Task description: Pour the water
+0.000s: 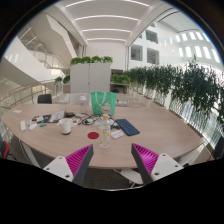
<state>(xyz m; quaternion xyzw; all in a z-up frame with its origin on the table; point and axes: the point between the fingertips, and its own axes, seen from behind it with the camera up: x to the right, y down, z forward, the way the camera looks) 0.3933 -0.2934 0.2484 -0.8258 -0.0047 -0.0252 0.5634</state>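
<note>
My gripper [112, 160] is open and empty, its two pink pads wide apart, held over the near edge of a wooden table [150, 125]. A clear glass bottle [106, 131] stands on the table just ahead of the fingers. A white cup [66, 126] stands further left. A green transparent jug-like object [101, 102] stands beyond the bottle, toward the far side.
A red round disc [93, 134] lies left of the bottle. A dark notebook [127, 127] lies to the right. Papers and small items [45, 119] clutter the left part. A white chair base [128, 176] shows under the table edge. Plants [185, 85] line the right.
</note>
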